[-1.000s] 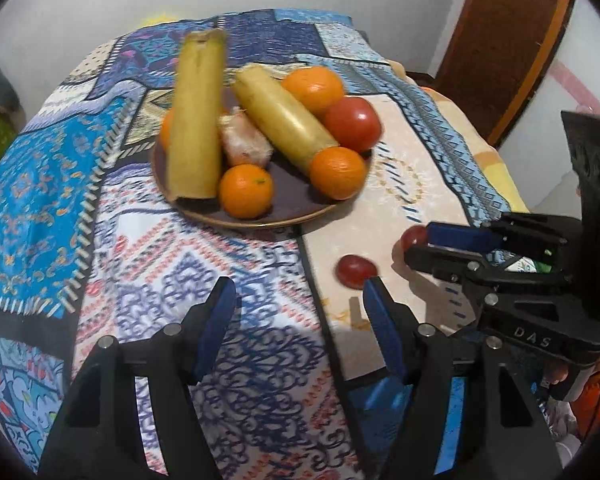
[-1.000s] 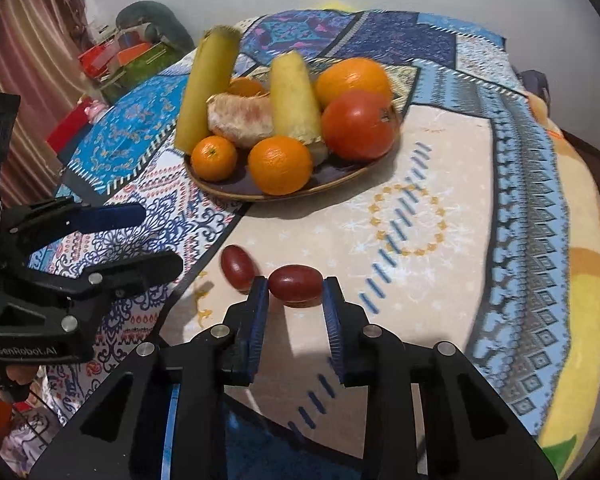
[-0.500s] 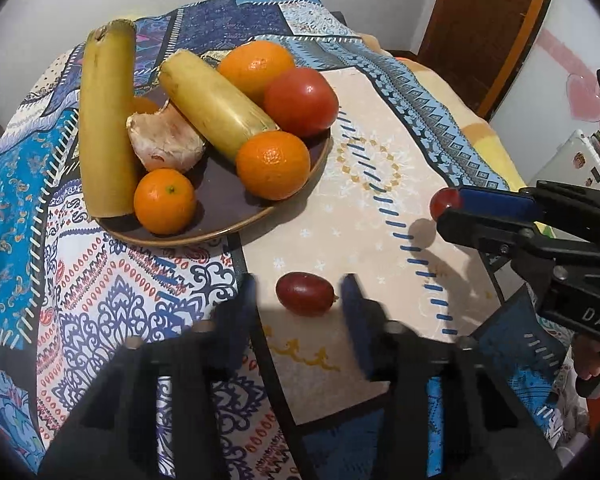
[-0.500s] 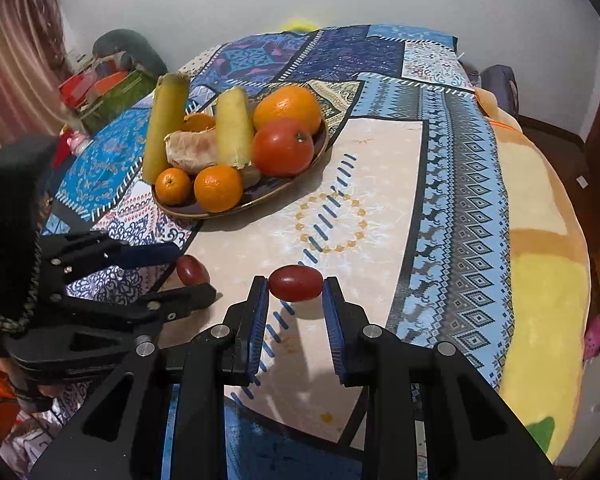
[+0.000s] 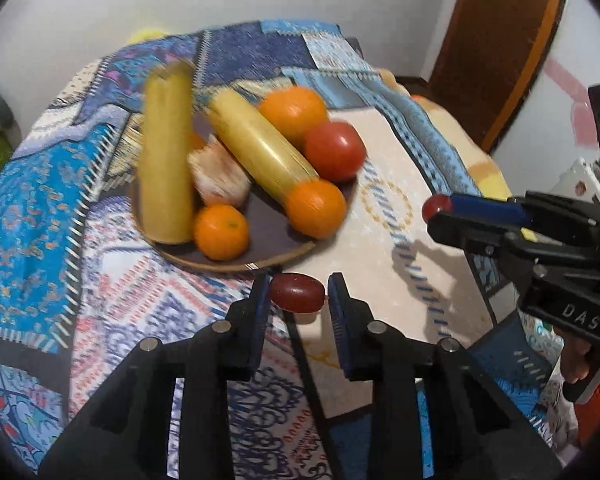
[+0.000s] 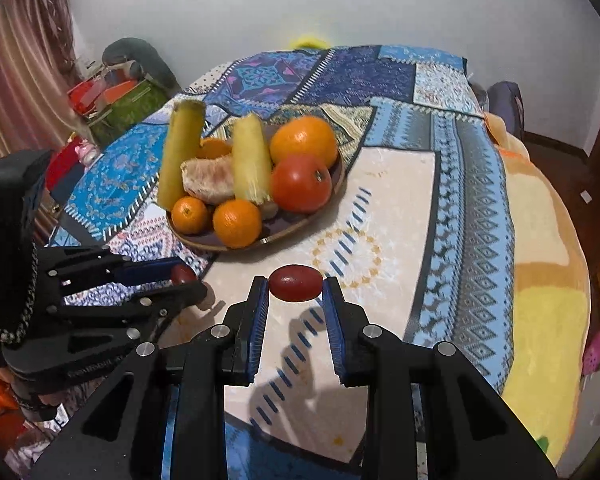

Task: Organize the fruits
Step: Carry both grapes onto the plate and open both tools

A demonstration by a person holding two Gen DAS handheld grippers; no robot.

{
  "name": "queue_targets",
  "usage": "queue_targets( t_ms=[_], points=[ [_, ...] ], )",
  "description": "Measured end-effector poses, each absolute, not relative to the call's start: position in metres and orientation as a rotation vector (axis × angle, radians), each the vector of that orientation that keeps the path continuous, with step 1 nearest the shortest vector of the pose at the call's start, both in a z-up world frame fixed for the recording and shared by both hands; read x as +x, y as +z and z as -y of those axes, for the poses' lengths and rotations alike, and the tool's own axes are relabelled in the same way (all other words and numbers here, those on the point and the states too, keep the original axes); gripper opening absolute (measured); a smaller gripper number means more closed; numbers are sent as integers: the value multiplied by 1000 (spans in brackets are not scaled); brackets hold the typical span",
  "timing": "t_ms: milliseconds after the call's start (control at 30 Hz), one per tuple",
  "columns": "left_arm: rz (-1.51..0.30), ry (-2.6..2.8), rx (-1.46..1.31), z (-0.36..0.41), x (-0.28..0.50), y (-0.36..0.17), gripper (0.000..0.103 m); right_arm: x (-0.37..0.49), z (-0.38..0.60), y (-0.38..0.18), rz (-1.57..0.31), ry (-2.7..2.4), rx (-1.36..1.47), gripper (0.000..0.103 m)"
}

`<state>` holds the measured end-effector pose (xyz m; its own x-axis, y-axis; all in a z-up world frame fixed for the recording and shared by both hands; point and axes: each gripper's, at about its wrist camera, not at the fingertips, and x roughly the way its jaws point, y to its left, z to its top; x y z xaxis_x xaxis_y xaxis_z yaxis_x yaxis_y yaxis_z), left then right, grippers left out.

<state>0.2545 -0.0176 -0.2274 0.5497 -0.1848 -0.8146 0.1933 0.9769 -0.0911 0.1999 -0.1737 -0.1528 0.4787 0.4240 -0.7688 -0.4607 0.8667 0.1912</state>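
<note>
Patterned blue patchwork cloth (image 6: 440, 184) covers the table, with white walls behind and a brown door seen to the far right in the left wrist view.

Nearest the left camera, the left claw (image 5: 296, 296) is pressed onto a small dark red oval fruit (image 5: 297, 293), pinched end to end between the blue pads and lifted off the cloth. Likewise, the right claw (image 6: 295, 290) is clamped on a second small red fruit (image 6: 296, 283), held clear of the table; its shadow is cast on the cream panel beneath. The lengthwise pinch probably keeps each smooth oval from rolling out sideways.

Farther off, a dark plate (image 6: 300, 228) is set near the middle of the table and is loaded with two long yellow fruits, several oranges (image 6: 304, 146), a tomato (image 6: 301, 184) and a peeled citrus piece. Both small fruits are held short of the plate's near rim, presumably so they can be added to the pile.

Compared with a second ago, the left claw was then spread wide with the fruit lying on the cloth ahead of it; half a second ago it was brought around the fruit, and it is now closed on it. The right claw was already gripping its fruit and has been raised since.
</note>
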Motion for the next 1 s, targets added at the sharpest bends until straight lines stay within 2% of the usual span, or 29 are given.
queue_targets(
  t_ms=[333, 667, 800, 1000],
  points=[
    [-871, -171, -23, -4, 269, -199, 29, 222, 144, -142, -875, 571, -71, 26],
    [-861, -162, -40, -9, 297, -200, 29, 242, 128, -145, -873, 578, -83, 26],
    [-876, -176, -49, -5, 301, -206, 37, 245, 126, -148, -884, 578, -94, 26],
    [-869, -170, -51, -6, 300, -206, 38, 247, 128, -148, -883, 563, -96, 35]
  ],
)
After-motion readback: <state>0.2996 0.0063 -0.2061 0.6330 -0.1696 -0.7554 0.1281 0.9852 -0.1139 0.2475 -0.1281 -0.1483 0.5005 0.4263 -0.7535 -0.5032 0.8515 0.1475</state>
